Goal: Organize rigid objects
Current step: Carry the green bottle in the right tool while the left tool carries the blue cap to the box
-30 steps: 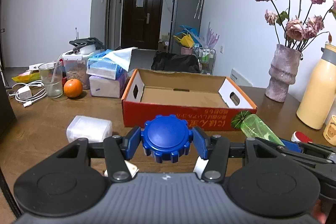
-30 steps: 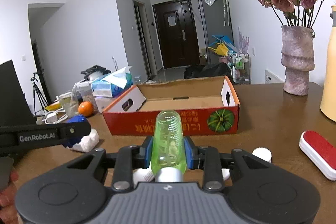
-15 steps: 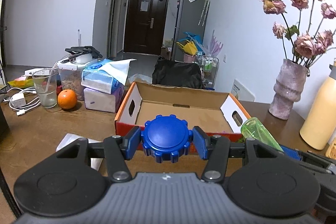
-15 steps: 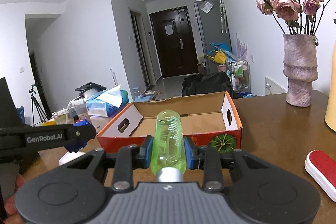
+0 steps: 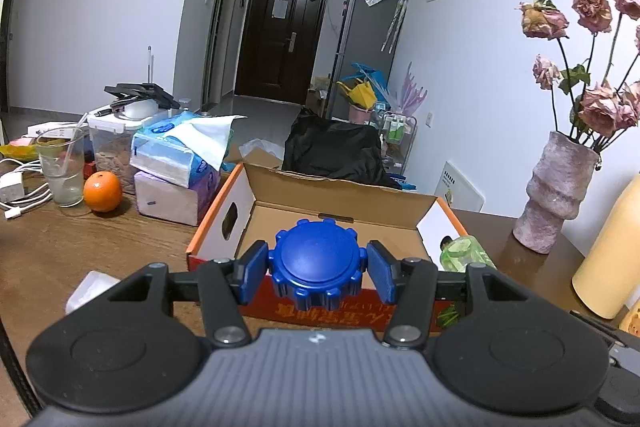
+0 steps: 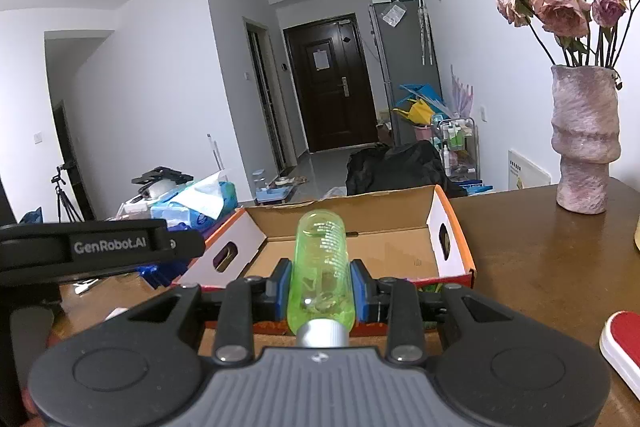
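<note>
Blue knob sat clamped in left gripper, green bottle in right gripper, both frame-centre before cardboard box. Transport step; next: advance over box, release.

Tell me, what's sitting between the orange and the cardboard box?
In the left wrist view, stacked tissue packs sit between the orange and the cardboard box, on the table.

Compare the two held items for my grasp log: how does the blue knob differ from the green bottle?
The blue knob is opaque, squat and round with a notched rim; the green bottle is see-through, long and slim. The left gripper spans the knob's wide rim; the right gripper pinches the bottle's sides, its length pointing forward. Both are held above the cardboard box.
</note>
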Motion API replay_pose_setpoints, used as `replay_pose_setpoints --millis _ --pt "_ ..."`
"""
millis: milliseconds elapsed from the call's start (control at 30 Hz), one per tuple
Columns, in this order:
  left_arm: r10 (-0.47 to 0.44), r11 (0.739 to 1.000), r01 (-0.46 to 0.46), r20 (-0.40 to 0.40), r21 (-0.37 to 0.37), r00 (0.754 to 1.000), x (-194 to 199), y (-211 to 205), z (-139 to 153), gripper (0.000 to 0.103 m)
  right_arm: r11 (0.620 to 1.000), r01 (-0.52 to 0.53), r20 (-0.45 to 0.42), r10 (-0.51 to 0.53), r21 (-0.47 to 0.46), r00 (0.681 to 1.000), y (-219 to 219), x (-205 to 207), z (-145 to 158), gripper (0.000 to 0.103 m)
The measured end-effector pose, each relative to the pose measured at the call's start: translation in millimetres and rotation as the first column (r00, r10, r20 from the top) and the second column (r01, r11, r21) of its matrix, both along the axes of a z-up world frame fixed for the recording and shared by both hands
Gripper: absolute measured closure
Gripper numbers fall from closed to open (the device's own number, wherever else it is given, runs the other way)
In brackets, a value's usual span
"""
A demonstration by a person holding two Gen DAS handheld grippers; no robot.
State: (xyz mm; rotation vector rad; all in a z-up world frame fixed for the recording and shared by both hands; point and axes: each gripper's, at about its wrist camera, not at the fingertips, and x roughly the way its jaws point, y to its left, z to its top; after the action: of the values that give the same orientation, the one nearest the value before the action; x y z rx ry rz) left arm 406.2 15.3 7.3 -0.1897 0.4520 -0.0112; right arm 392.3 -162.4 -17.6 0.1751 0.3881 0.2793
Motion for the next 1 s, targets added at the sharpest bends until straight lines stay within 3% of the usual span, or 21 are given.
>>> replay_pose_setpoints --millis 567,1000 --pt "0.045 0.999 -0.045 -0.031 -0.006 0.999 57.6 8.7 -9.9 0.048 0.999 0.035 -0.011 -0.035 -0.002 0.999 -1.5 61.5 -8.4 0.073" --pt "0.05 0.998 -0.049 -0.036 0.029 0.998 101.9 7.1 -17.0 0.048 0.998 0.055 -0.016 -0.056 -0.017 0.998 2.4 104.5 -11.5 0.073"
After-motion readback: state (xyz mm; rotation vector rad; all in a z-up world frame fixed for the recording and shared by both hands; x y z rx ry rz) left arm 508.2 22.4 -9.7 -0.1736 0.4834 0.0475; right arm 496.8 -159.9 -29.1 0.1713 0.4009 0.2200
